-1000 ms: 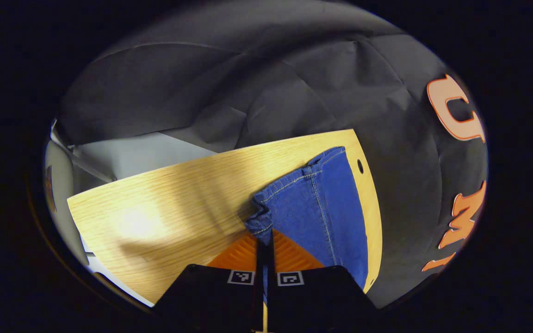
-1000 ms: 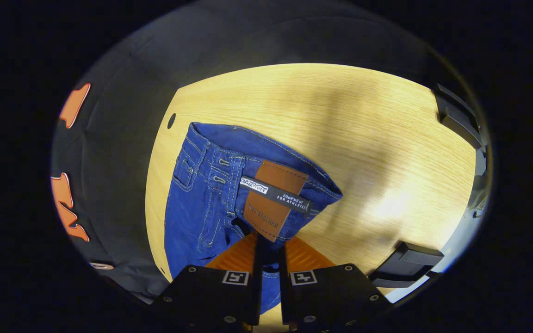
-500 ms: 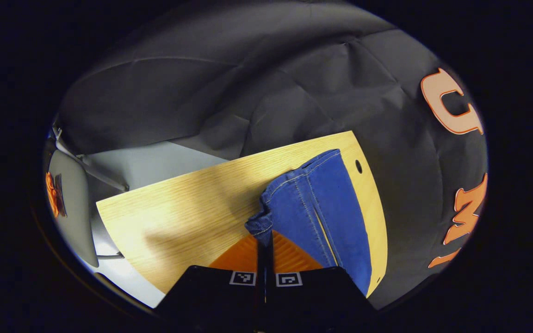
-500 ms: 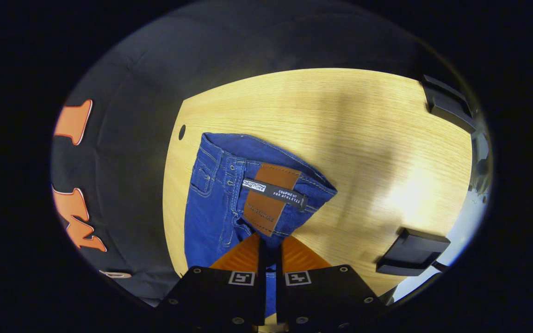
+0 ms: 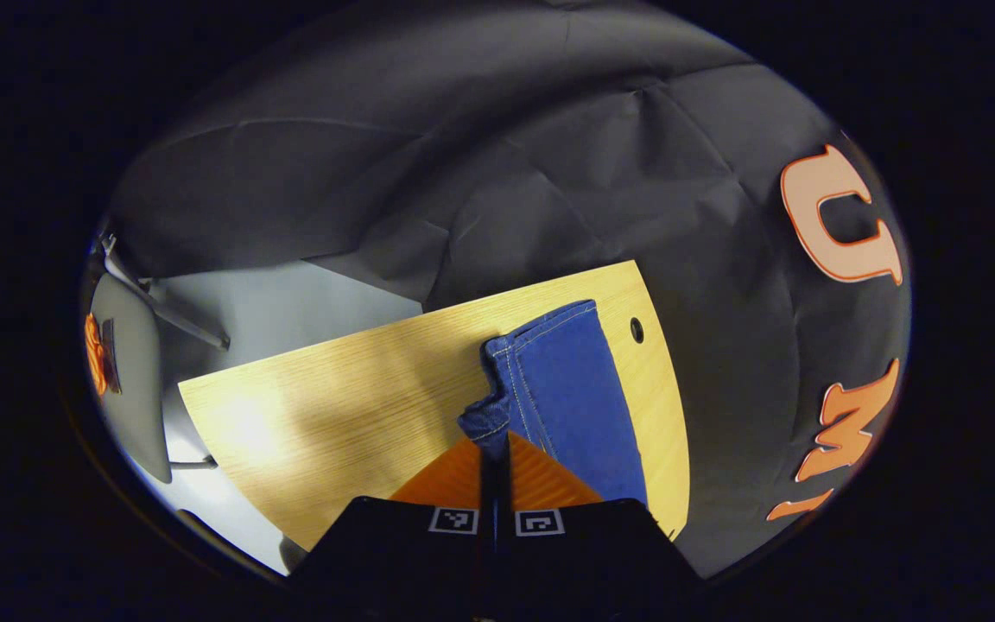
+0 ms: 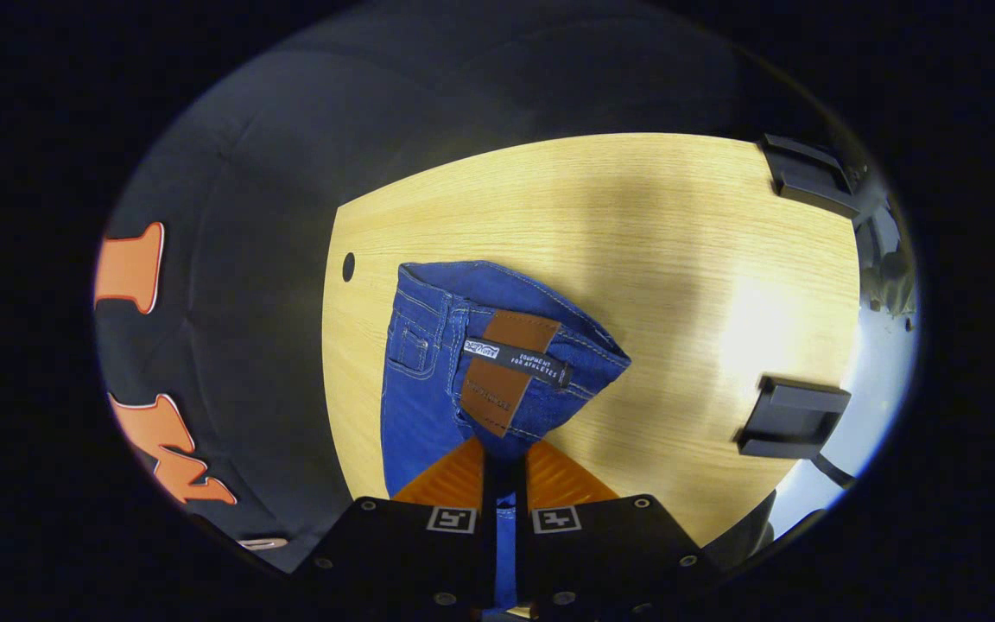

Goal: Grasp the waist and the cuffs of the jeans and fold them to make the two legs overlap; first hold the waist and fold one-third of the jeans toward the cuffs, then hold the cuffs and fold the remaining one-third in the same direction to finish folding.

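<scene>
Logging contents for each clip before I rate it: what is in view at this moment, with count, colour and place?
jeans: one pair, blue; lying along the table's edge near the booth wall, cuff end held at one side, waist end at the other.
leather patch: one, brown, on the waistband, crossed by a dark strip.
table: one, light wood grain, with a small dark hole near the jeans.
black brackets: two, at the table's far side in the right gripper view.
floor: grey, beyond the table.
left gripper: one, shut on the cuff.
right gripper: one, shut on the waist.
</scene>
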`<state>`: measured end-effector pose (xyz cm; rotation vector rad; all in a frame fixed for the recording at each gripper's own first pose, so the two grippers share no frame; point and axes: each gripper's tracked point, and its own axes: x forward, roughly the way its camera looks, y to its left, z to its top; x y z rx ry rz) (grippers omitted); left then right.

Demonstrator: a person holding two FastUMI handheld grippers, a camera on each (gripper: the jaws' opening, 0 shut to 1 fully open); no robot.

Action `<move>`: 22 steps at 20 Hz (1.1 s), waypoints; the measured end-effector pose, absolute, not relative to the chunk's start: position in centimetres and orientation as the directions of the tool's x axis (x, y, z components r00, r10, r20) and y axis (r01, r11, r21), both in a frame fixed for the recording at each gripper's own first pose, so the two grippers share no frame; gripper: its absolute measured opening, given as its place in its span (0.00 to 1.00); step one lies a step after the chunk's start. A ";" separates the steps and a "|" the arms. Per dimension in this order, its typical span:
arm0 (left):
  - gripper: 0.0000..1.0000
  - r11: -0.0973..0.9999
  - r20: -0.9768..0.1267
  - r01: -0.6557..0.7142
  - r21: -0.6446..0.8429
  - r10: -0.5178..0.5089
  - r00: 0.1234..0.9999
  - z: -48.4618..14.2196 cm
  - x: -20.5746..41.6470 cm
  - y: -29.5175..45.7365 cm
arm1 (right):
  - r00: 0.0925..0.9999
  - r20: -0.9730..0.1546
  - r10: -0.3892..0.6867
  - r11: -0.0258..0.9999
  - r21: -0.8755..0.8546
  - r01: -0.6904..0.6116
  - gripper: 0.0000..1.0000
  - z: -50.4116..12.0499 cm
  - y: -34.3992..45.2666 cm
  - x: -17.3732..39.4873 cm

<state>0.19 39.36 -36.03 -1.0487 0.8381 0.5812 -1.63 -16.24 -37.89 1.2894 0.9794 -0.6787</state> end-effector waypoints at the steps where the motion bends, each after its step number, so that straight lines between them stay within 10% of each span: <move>1: 0.01 0.401 -0.825 -0.760 -0.512 0.019 0.565 -35.7 0.8 39.4 | 0.438 -0.894 0.098 0.161 0.449 0.879 0.10 -37.6 -16.2 -1.4; 11: 0.01 0.618 -0.865 -0.651 -0.440 -0.096 0.493 -35.4 9.3 39.8 | 0.383 -0.921 0.071 0.113 0.389 0.914 0.09 -34.8 -15.9 3.8; 22: 0.01 0.732 -0.913 -0.627 -0.264 0.021 0.408 -37.8 16.0 39.5 | 0.317 -0.927 0.200 0.193 0.355 0.915 0.09 -38.9 -15.3 13.1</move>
